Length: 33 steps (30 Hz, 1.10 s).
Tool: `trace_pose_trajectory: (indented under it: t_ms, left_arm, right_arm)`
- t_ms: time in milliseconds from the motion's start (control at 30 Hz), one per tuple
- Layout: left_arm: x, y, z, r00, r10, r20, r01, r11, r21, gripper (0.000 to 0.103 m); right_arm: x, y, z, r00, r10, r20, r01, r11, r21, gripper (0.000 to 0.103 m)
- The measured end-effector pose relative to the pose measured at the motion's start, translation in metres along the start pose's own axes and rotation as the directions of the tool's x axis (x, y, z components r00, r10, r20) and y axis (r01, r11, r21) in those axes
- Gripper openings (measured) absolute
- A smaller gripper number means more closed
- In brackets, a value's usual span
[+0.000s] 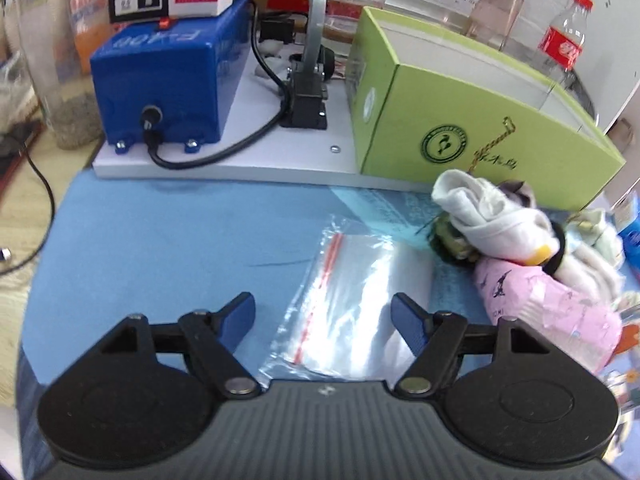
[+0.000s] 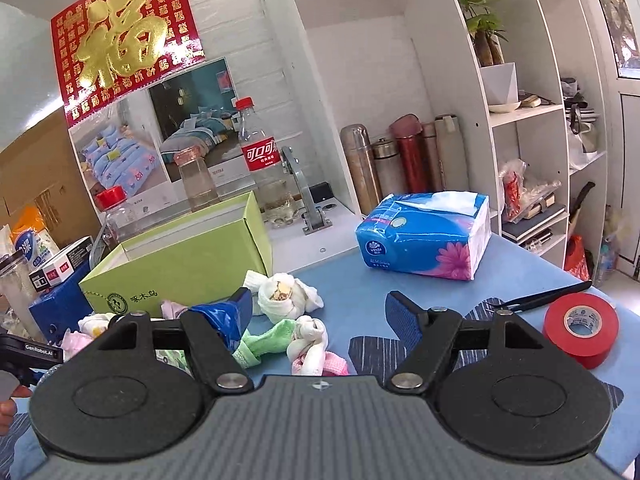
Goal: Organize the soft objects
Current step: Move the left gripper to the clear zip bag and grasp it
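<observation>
The left gripper [image 1: 323, 312] is hanging over the clear zip-seal plastic bag w/ the red closure strip [image 1: 352, 300], jaws spread wide and pinching nothing. The bag is lying flat on the blue mat [image 1: 160, 240], directly between and just beyond the blue pads. Its long axis is running from lower centre toward upper right of the left wrist frame, the red strip along its left edge. The left hand is clearly the nearer one, tilted steeply down at the bag.

The pile of rolled socks, white, pink and green [image 2: 296, 320], is sitting lower centre in the right wrist view, in front of the open green cardboard box [image 2: 180, 264]. The right gripper [image 2: 319, 312] is pointing shallowly over that pile, jaws also spread, nothing held.
</observation>
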<state>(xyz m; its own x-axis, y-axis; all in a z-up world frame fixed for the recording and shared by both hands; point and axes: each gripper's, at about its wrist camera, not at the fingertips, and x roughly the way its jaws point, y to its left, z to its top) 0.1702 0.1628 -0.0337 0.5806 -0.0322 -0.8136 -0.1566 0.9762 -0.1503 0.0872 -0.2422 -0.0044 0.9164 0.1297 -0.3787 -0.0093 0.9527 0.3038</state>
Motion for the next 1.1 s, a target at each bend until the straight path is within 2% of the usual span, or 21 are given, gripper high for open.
trace_pose_trajectory:
  t_ms: [100, 200, 267, 400, 500, 567, 633, 733, 833, 933, 1100]
  left_arm:
    - [-0.002, 0.004, -0.007, 0.999, 0.031, 0.021, -0.032, 0.999, 0.045, 0.077]
    - [-0.004, 0.013, -0.014, 0.993, 0.106, 0.055, -0.109, 0.993, 0.050, 0.078]
    - [-0.004, 0.023, -0.017, 0.981, 0.185, 0.064, -0.188, 0.981, 0.046, 0.095]
    - [-0.012, 0.050, -0.019, 0.971, 0.229, 0.061, -0.229, 0.973, -0.014, 0.095]
    - [-0.020, 0.057, -0.020, 0.959, 0.275, 0.071, -0.275, 0.961, -0.018, 0.094]
    - [-0.029, 0.056, -0.022, 0.968, 0.233, 0.090, -0.233, 0.972, -0.010, 0.094]
    - [-0.039, 0.046, -0.024, 0.980, 0.155, 0.128, -0.159, 0.987, 0.022, 0.094]
    - [-0.040, 0.024, -0.025, 0.986, 0.082, 0.147, -0.101, 0.987, 0.128, 0.094]
    - [-0.023, 0.008, -0.026, 0.986, 0.115, 0.123, -0.140, 0.966, 0.215, 0.094]
    - [-0.009, 0.008, -0.028, 0.980, 0.157, 0.123, -0.184, 0.950, 0.251, 0.095]
    - [-0.008, 0.026, -0.028, 0.993, 0.050, 0.105, -0.074, 0.969, 0.237, 0.095]
  right_arm:
    - [0.008, -0.002, 0.000, 1.000, 0.006, -0.019, -0.006, 0.999, 0.032, 0.060]
    - [0.012, 0.001, -0.002, 0.999, 0.013, -0.038, -0.011, 0.999, 0.033, 0.060]
    - [0.011, 0.004, -0.003, 0.999, 0.021, -0.043, -0.020, 1.000, 0.022, 0.060]
    - [0.007, 0.004, -0.001, 0.999, 0.023, -0.029, -0.023, 1.000, 0.017, 0.060]
    - [0.007, 0.003, 0.000, 0.999, 0.024, -0.028, -0.024, 0.999, 0.031, 0.060]
    - [0.006, 0.004, 0.000, 0.999, 0.031, -0.028, -0.030, 0.999, 0.030, 0.060]
    - [0.006, 0.006, 0.000, 0.999, 0.028, -0.028, -0.028, 0.999, 0.023, 0.060]
    - [0.007, 0.007, 0.000, 0.999, 0.032, -0.034, -0.032, 0.999, 0.018, 0.060]
    - [0.006, 0.008, -0.001, 0.999, 0.031, -0.038, -0.030, 0.999, 0.011, 0.060]
    - [0.005, 0.005, 0.000, 0.999, 0.022, -0.041, -0.022, 1.000, 0.014, 0.060]
    - [0.011, 0.001, 0.000, 0.999, 0.008, -0.050, -0.007, 1.000, 0.029, 0.060]
